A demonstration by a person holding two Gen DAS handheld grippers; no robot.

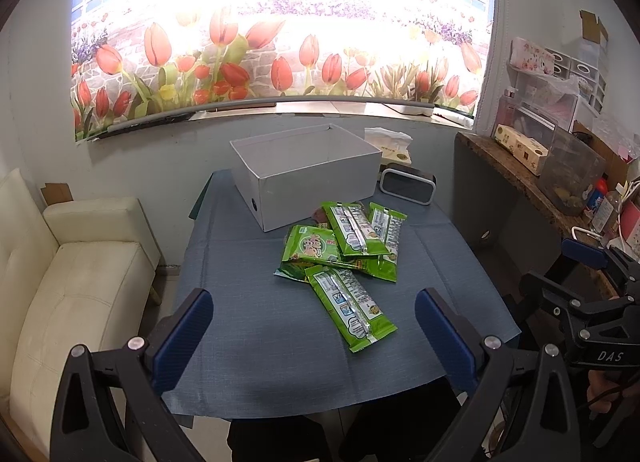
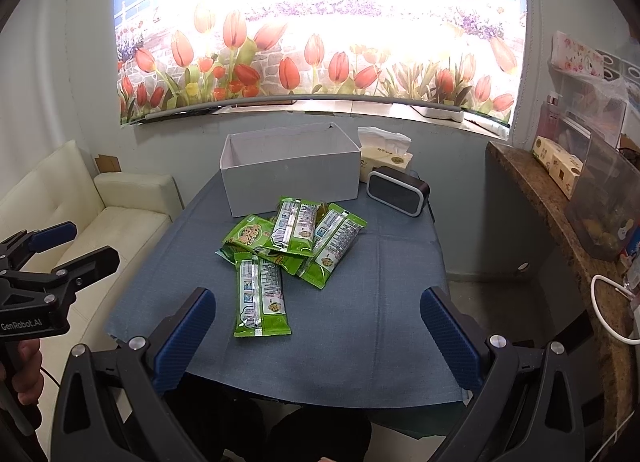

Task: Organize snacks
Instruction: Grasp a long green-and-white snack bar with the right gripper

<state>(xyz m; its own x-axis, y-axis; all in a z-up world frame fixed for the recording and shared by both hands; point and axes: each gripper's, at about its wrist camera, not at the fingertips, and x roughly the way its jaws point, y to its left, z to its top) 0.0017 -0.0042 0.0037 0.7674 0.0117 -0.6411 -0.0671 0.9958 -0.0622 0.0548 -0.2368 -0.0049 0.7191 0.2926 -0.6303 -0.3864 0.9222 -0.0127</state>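
Lying overlapped before the white box [image 1: 306, 170], glossy green snack packets [image 1: 348, 240] sit beyond both grippers' spread, empty fingers [image 1: 184, 336]

Blue-clothed table [image 1: 248, 362]: box [image 1: 316, 178], snack packets [image 1: 352, 254].

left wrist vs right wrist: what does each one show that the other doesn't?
Only the left wrist view: the right gripper, open, at its right edge, plus the round hole in the white box's end wall.

Only the right wrist view: the left gripper, open, at its left edge, and the white cable loop on the side counter.

Both: the open white box, the green snack packets piled on the blue tablecloth, tissue pack, black speaker, cream sofa.
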